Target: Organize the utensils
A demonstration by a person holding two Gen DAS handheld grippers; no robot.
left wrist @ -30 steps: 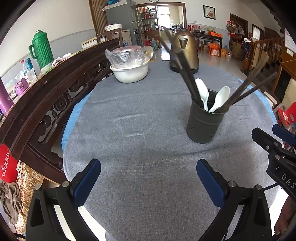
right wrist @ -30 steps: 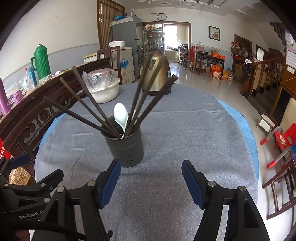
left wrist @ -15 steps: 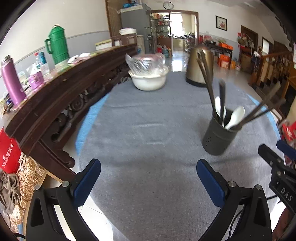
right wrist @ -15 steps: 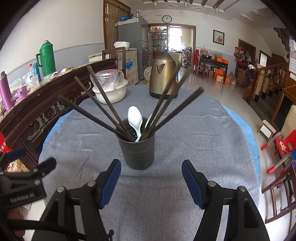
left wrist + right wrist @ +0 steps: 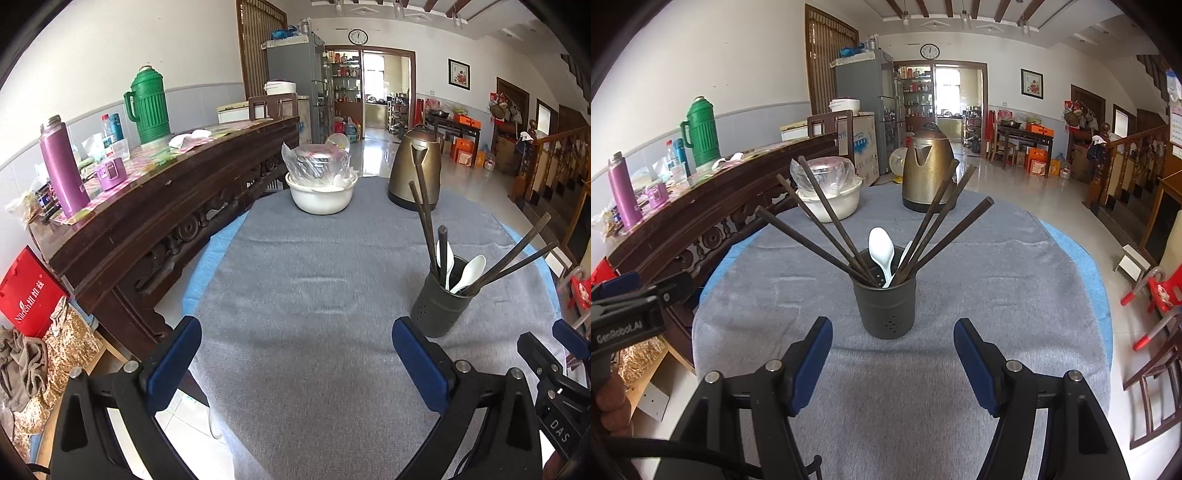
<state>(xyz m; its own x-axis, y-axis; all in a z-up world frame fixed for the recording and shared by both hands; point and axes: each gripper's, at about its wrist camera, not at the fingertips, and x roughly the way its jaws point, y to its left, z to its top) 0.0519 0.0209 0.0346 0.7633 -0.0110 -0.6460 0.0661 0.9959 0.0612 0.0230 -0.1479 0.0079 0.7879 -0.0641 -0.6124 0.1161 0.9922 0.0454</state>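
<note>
A dark perforated utensil holder (image 5: 885, 309) (image 5: 439, 305) stands on the grey cloth of the round table (image 5: 997, 280). Several dark chopsticks (image 5: 827, 236) fan out of it, together with two white spoons (image 5: 881, 251) (image 5: 469, 271). My right gripper (image 5: 892, 349) hangs open just in front of the holder, nothing between its blue pads. My left gripper (image 5: 295, 354) is open too, over bare cloth (image 5: 314, 280) to the left of the holder, and is empty. Each gripper shows at the edge of the other's view.
A brass-coloured kettle (image 5: 927, 173) and a white basin with a plastic-wrapped pot (image 5: 319, 177) stand at the table's far side. A dark carved wooden bench back (image 5: 155, 206) runs along the left edge. A red child's chair (image 5: 1156, 295) stands on the floor at the right.
Both grippers have drawn back and risen, so the holder looks smaller and farther away. The left view has swung left, with the holder shifted to its right. Both jaws stayed open.
</note>
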